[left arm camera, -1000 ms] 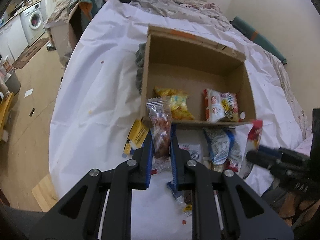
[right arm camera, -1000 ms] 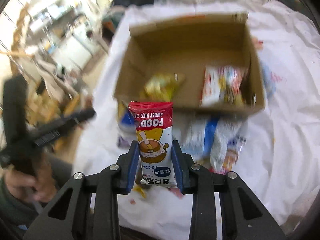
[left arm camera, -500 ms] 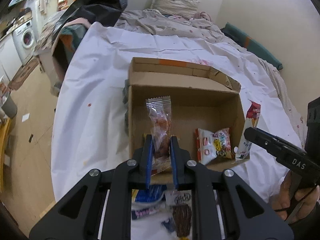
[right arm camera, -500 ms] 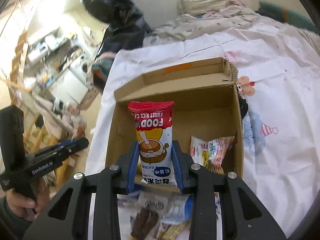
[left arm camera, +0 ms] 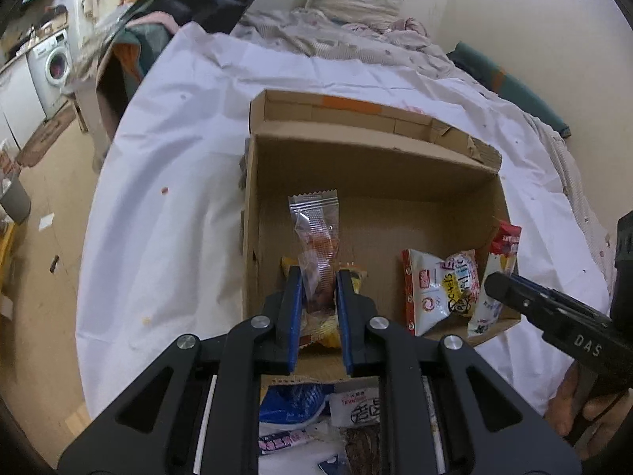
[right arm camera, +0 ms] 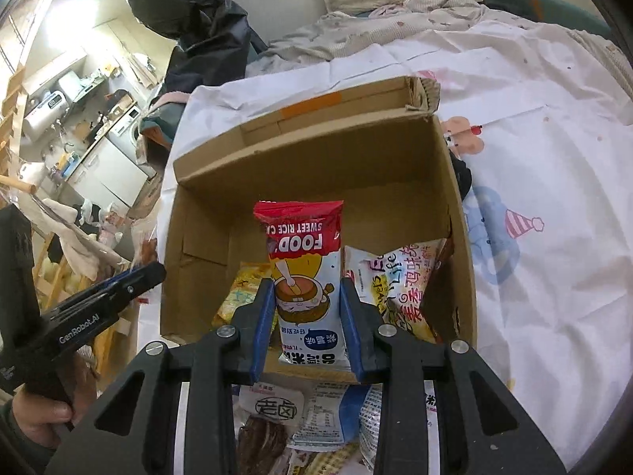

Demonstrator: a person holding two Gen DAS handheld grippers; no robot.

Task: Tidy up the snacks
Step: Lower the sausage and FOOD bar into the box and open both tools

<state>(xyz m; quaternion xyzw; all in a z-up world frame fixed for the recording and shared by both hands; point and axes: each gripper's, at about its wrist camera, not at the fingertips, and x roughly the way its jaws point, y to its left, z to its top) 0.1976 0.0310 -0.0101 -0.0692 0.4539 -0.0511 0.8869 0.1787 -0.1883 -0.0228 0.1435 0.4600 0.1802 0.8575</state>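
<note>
An open cardboard box lies on the white sheet. My left gripper is shut on a clear snack packet and holds it upright over the box's near left part. My right gripper is shut on a red and white sweet rice cake packet, held over the box's near edge; that packet also shows in the left wrist view. In the box lie a yellow packet and a white printed packet.
Several loose snacks lie on the sheet in front of the box. A crumpled blanket and pillow sit beyond it. The floor and a washing machine are off to the left.
Both grippers have moved forward from the snack pile toward the box, each carrying its packet. The box now fills more of both views.
</note>
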